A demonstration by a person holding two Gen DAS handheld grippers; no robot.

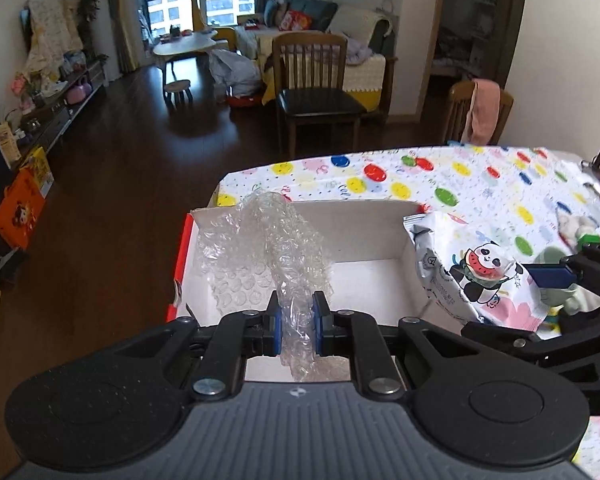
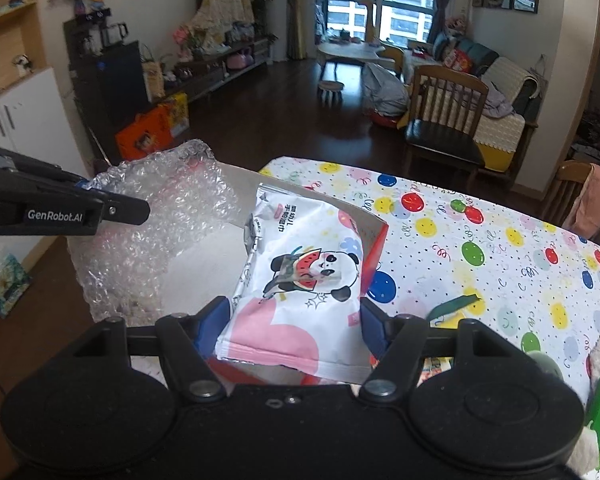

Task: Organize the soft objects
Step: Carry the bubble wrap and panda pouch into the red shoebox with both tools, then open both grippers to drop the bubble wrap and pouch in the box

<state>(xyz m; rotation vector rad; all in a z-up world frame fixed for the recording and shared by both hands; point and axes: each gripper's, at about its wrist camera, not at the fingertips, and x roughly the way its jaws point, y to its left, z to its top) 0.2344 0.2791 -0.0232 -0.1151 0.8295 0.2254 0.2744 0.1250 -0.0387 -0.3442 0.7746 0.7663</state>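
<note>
pinching a twist of bubble wrap (image 1: 288, 256), the left gripper (image 1: 296, 320) hung over the box (image 1: 364, 240), its jaws clenched on the plastic. the right gripper (image 2: 296, 316) clasped a wipes pack (image 2: 300, 280) above the box's right wall, perhaps clear of it. right of the box, a dotted cloth (image 1: 480, 184) lay.

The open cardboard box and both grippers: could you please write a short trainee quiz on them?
1. True or false: the left gripper is shut on the bubble wrap.
2. What does the right gripper hold? A) plush toy B) panda wipes pack C) green ribbon
3. Fill in: the cardboard box rests on a ____ tablecloth.

Key: 1 true; 2 B; 3 polka-dot (coloured spots).
</note>
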